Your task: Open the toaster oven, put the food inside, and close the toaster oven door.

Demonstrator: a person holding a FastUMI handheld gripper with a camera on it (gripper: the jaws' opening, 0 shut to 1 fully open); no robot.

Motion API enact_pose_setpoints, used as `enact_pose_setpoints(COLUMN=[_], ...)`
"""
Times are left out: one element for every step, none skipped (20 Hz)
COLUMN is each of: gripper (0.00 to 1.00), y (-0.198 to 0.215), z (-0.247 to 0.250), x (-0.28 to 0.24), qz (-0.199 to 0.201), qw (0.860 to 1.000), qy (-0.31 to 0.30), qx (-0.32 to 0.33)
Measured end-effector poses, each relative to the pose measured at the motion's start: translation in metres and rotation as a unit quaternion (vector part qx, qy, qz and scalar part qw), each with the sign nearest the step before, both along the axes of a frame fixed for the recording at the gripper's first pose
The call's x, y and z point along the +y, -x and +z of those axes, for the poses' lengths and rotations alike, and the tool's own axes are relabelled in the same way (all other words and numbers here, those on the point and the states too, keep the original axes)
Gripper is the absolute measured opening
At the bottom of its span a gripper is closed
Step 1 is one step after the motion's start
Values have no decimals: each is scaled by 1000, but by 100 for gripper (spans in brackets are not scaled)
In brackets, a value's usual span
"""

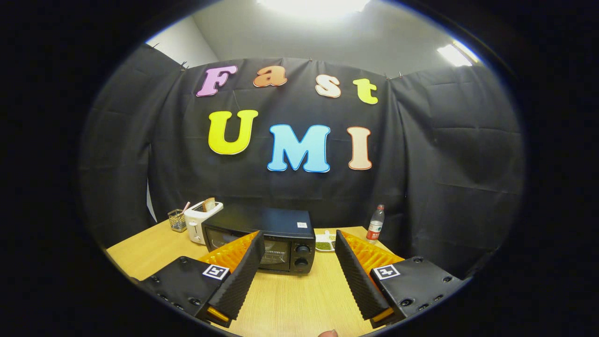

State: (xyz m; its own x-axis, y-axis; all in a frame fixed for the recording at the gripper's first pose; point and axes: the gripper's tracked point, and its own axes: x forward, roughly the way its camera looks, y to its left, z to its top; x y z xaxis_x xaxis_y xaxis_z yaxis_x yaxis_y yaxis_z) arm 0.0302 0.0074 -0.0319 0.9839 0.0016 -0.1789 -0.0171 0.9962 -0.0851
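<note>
Hovering over the wooden table [290, 299], the gripper [297, 262] has its fingers spread wide, nothing between them but bare tabletop. Each finger [243, 276] is ridged on the inner face and carries a square marker tag on its mount. A fingertip of the person [327, 333] pokes in at the near edge, below the gap.

Just ahead of the fingers sits the toaster oven [262, 238], dark box body, door shut, glass front with a wire rack faintly visible behind it. Two round knobs stacked on its right panel, small white sticker on top. The left finger overlaps the oven's front left part in view; touching or not, cannot tell.

Right of the oven, beyond the right finger, a small white dish [325, 244] holds something green, too small to identify. Further right stands a clear bottle [375, 224] with a red label, upright near the table's back edge.

Left of the oven: a white pop-up toaster [201, 220] with a bread slice sticking up, and beside it a small wire holder [177, 220].
</note>
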Motion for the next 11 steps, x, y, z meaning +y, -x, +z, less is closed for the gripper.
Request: enact_pose_setpoints(gripper=[96,96,96,96,96,96,96,96,96,96,96], y=[1,2,3,3,3,4,4,3,3,3,4], z=[1,2,1,0,-1,-2,-1,-2,-2,0,1], x=[-1,0,-1,-1,0,1,1,1,2,5,7], qz=[0,2,4,6,7,10,11,11,13,14,16], qw=[1000,1000,1000,1000,1000,1000,1000,1000,1000,1000,1000], qy=[-2,-3,-3,-2,-3,-3,-2,-1,-2,-4,-7], qx=[-3,-4,-4,-3,-1,1,1,1,2,0,-1])
